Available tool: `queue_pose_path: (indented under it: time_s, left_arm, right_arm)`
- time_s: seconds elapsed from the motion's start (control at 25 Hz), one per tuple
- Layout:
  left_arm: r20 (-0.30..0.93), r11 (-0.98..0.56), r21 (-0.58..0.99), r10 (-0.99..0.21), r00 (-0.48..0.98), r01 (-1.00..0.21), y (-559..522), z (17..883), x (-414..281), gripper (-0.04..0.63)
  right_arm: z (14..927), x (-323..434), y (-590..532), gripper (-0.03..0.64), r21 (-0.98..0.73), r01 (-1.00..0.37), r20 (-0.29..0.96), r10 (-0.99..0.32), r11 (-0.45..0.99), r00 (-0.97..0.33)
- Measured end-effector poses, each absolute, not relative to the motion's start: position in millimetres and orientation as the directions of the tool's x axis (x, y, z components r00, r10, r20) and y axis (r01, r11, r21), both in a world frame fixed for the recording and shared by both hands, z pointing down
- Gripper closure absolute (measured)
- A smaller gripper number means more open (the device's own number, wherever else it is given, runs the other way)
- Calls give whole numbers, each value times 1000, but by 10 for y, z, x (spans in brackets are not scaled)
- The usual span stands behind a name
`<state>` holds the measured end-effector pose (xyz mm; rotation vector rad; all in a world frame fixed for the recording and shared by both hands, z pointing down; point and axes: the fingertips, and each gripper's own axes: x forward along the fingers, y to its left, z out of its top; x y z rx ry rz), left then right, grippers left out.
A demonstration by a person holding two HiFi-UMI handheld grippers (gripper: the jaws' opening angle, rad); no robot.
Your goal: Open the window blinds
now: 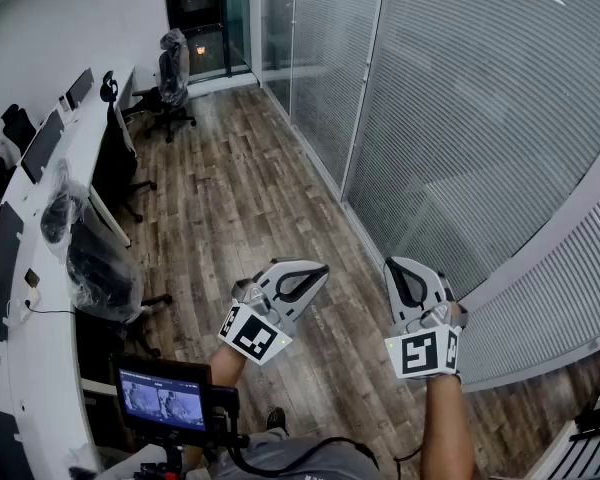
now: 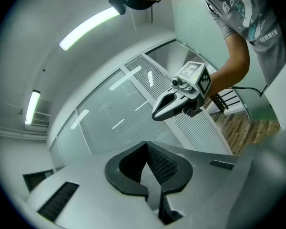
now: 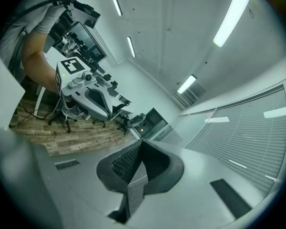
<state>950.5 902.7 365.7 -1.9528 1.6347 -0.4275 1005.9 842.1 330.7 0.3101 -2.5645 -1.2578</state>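
Closed white window blinds (image 1: 480, 118) hang behind glass panels along the right wall, and they also show as the blinds (image 2: 114, 118) and the blinds (image 3: 248, 142) in the two gripper views. My left gripper (image 1: 315, 271) and right gripper (image 1: 395, 265) are held side by side over the wooden floor, a good way short of the glass. Both point roughly level towards it. The left gripper (image 2: 150, 168) has its jaws together with nothing between them. The right gripper (image 3: 138, 168) is likewise shut and empty. Each gripper shows in the other's view.
A long white desk (image 1: 40, 218) with dark monitors runs down the left side. Office chairs (image 1: 170, 78) stand at the far end, and plastic-wrapped chairs (image 1: 100, 268) sit nearer. A small screen (image 1: 162, 398) on a rig is at the person's waist.
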Motion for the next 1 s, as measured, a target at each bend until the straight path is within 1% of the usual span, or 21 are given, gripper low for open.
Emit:
queue_pose_path:
  time_s: [0.48,0.72,1.0]
  left_arm:
    - [-94,-122,-598,-971,220,-792,9058,3799,9483,592]
    - [-93,-132,-589,-969,230,-797,9168,3777,9086,592]
    - [-87,-139,-572,-970,228,-809,9211,3882,8844,592]
  right_arm:
    - [3409,10045,8453,615,790,-90,140,-321,607,-937]
    - [3394,9657,8521,615,792,-97,140,-333,603,-932]
    - [3398,9494,8527,614,788,-116,114,-328,604,-938]
